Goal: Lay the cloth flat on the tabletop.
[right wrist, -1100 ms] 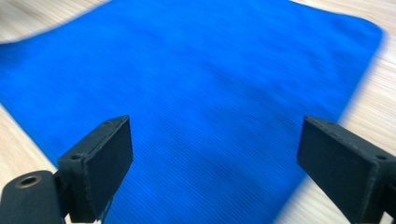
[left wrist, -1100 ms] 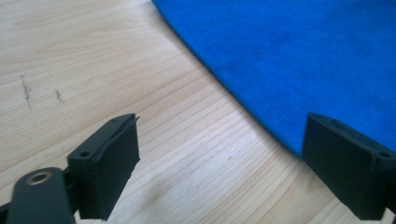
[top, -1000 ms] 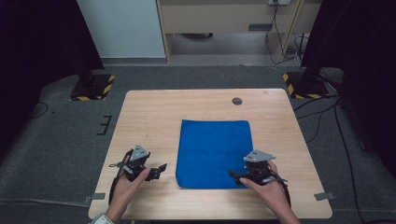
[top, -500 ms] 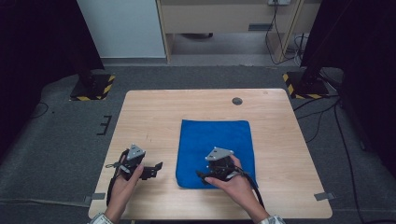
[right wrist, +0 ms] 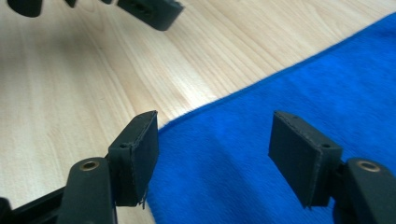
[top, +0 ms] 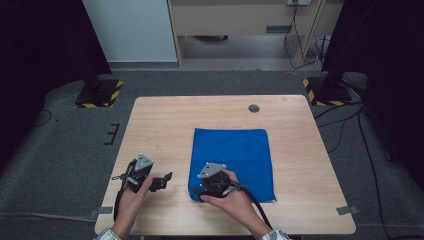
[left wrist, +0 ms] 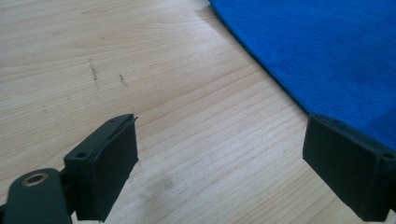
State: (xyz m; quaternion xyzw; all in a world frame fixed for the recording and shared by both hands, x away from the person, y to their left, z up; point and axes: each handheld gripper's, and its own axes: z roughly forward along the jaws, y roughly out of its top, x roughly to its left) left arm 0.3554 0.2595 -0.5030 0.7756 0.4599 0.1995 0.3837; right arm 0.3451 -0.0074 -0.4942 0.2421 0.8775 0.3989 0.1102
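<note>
From the high view we see the blue cloth (top: 232, 162) lying flat on the tabletop (top: 165, 120), right of centre in the frame. Our right hand-held gripper (top: 200, 191) sits at the cloth's lower-left corner, pointing toward frame left, so the cloth's edge lies right under its jaws. Our left hand-held gripper (top: 167, 179) rests on bare wood in the lower left, near that same corner but apart from it; the right one is the nearer.

In the left gripper view, our jaws stand spread with nothing between them but wood, and the cloth fills the upper right of the frame, its edge running diagonally past the right jaw.

In the right gripper view, the jaws have just been closing yet are still parted, straddling the cloth's edge, which crosses the frame from lower left to upper right; the pads do not press on fabric. We judge the coming pinch turns on dropping onto that edge
</note>
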